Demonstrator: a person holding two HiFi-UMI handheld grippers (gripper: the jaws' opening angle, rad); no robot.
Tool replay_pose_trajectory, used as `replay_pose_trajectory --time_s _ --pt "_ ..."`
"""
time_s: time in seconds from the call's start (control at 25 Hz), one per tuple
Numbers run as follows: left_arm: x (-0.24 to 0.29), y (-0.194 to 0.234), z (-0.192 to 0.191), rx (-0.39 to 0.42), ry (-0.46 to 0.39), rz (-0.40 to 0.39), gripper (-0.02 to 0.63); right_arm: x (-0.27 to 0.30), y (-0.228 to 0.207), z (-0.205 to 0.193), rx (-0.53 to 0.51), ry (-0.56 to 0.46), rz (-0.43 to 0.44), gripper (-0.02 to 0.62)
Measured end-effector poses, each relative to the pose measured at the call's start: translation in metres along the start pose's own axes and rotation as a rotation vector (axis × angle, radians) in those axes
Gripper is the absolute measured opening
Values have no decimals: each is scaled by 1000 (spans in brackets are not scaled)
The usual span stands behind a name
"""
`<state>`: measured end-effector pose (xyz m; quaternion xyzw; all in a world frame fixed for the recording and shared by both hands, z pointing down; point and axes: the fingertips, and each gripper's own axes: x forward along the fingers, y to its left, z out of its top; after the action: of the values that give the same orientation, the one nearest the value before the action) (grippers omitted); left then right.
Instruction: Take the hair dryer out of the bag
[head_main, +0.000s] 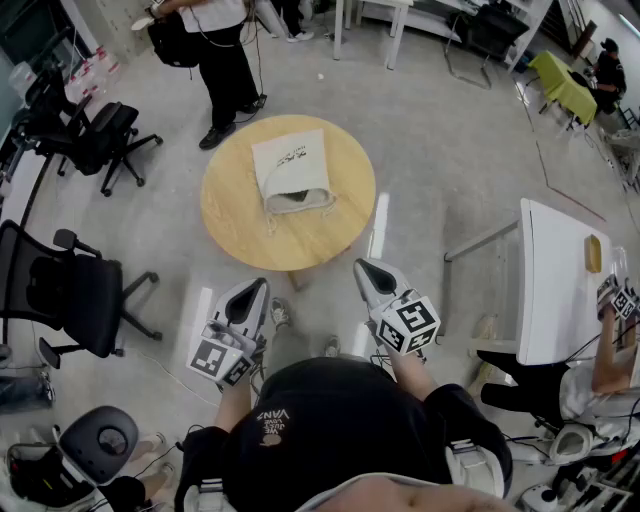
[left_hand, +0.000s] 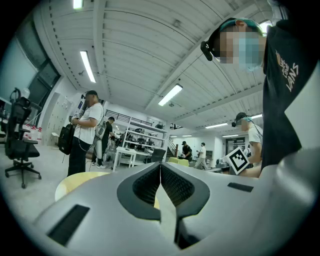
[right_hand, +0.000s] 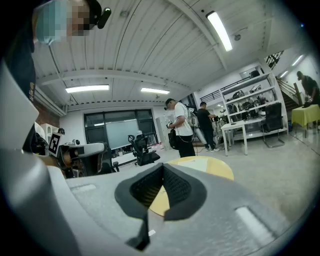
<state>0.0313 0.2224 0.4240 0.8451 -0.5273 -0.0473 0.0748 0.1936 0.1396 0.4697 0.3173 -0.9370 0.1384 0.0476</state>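
A cream drawstring bag (head_main: 291, 171) lies flat on the round wooden table (head_main: 288, 193), its mouth toward me with something dark inside; I cannot make out the hair dryer. My left gripper (head_main: 247, 293) is held short of the table's near edge, jaws shut and empty. My right gripper (head_main: 366, 271) is beside it to the right, also shut and empty, short of the table edge. In the left gripper view the closed left gripper (left_hand: 160, 167) points level across the room over the table (left_hand: 75, 182). In the right gripper view the right gripper (right_hand: 162, 169) is shut, with the table (right_hand: 212, 167) ahead.
A person in black trousers (head_main: 225, 70) stands behind the table. Black office chairs (head_main: 70, 290) stand at the left, a white desk (head_main: 555, 280) at the right with another person's gripper (head_main: 620, 298) over it. Grey concrete floor surrounds the table.
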Motion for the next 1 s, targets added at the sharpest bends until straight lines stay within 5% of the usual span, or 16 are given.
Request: replay_pose_trajectory --time_s 0.36,1.0 --pt "31 34 0 -2 17 -39 3 30 -1 25 23 -94 42 -2" --pt "97 157 20 19 56 -196 3 142 -13 51 43 -119 -89 -2"
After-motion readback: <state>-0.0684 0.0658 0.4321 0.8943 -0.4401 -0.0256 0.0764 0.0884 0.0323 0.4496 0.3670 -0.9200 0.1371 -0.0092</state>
